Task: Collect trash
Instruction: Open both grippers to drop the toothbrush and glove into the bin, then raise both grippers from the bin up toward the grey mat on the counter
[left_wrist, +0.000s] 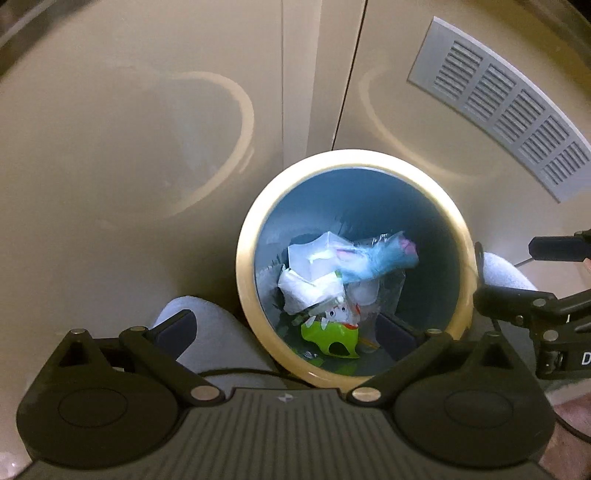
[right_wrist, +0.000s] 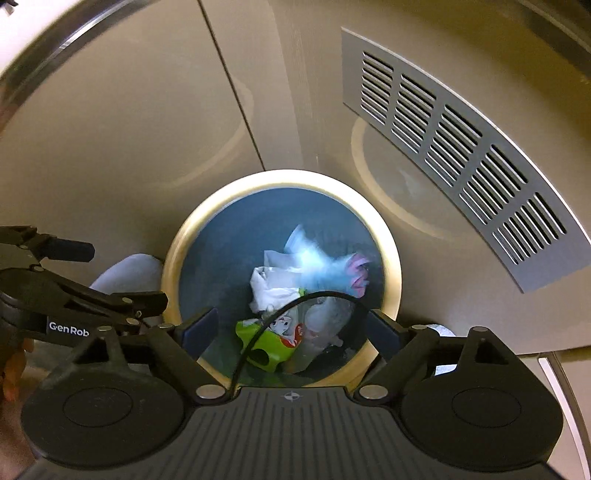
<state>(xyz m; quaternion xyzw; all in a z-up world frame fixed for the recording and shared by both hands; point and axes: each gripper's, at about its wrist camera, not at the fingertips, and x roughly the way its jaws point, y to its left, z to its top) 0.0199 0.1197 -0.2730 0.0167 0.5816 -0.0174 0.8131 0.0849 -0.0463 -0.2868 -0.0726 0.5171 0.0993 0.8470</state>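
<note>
Both tools gaping over the bin (left_wrist: 466, 236), nothing in them
Blue wrapper (left_wrist: 376, 260) sits on the pile, drop looks done; next they go hunt more trash.

Below you, the bin (left_wrist: 352, 168) has a smooth cream plastic rim with a soft sheen and a matt blue-grey inside. In it you see crumpled white paper (left_wrist: 303, 288), a glossy green wrapper (left_wrist: 332, 338), clear crinkled film (right_wrist: 325, 314) and a blurred blue wrapper (left_wrist: 373, 264). The cabinet (left_wrist: 147, 147) behind is glossy beige, mirroring the rim. Its vent (right_wrist: 454, 147) looks like brushed metal. Your gripper (right_wrist: 291, 332) bodies are matt black ribbed plastic with shiny metal pins.
</note>
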